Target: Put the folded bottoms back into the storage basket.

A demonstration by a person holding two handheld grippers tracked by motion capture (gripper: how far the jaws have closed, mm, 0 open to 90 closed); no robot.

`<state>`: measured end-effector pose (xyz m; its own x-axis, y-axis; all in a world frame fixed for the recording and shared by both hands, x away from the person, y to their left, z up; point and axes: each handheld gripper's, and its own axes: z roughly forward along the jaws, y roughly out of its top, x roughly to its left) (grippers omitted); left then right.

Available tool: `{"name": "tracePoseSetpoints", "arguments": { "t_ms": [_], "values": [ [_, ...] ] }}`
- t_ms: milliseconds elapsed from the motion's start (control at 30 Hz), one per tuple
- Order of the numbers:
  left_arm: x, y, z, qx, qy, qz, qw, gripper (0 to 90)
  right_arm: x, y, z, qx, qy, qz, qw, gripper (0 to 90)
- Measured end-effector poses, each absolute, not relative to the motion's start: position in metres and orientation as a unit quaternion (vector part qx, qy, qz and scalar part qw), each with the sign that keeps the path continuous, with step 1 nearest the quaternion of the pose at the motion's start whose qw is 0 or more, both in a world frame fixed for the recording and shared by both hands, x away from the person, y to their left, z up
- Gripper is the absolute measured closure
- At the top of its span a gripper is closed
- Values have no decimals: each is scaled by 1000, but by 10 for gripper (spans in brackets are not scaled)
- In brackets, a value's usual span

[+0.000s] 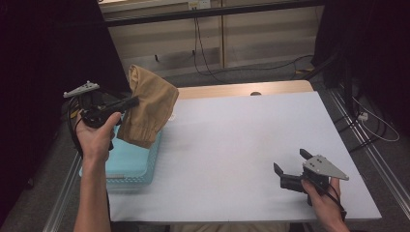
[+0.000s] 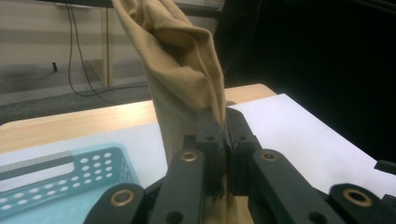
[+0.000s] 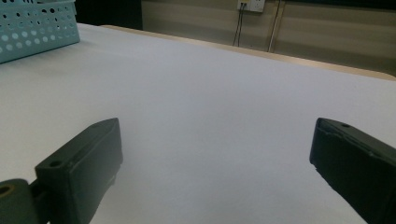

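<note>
Left hand-held gripper point(image 1: 133, 102) lifts tan cloth point(image 1: 147, 106) above basket point(image 1: 133, 162) (turquoise, perforated).

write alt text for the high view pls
A person's left tool is shut on a tan cloth, holding it up above a light blue basket at the left edge of a white table. The right tool, open, rests low near the table's front right corner.

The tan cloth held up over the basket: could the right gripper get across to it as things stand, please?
Probably yes: the right gripper is open, with bare white table between it and the tan cloth, which hangs from the left gripper above the basket.
</note>
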<state>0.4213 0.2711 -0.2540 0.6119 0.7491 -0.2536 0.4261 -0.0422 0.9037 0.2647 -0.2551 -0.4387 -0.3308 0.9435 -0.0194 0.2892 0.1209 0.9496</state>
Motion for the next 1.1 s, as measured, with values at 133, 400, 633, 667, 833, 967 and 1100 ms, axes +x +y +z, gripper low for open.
{"name": "tracePoseSetpoints", "arguments": {
  "t_ms": [133,400,633,667,833,967,1100],
  "values": [
    [418,277,-252,704,416,154,554,866,266,-255,-439,464,665,472,346,22],
    [411,288,-255,705,424,161,546,866,265,-255,-439,465,664,471,348,22],
    [406,299,-255,699,433,170,543,866,264,-255,-438,464,665,472,347,22],
    [406,301,-257,699,436,170,541,865,264,-255,-438,464,665,472,347,22],
    [406,311,-259,692,446,171,541,866,264,-255,-439,464,665,472,346,22],
    [404,316,-259,688,451,172,543,866,264,-255,-439,465,665,471,346,22],
    [405,319,-261,689,457,173,536,866,264,-255,-439,464,666,472,345,26]
  ]
}}
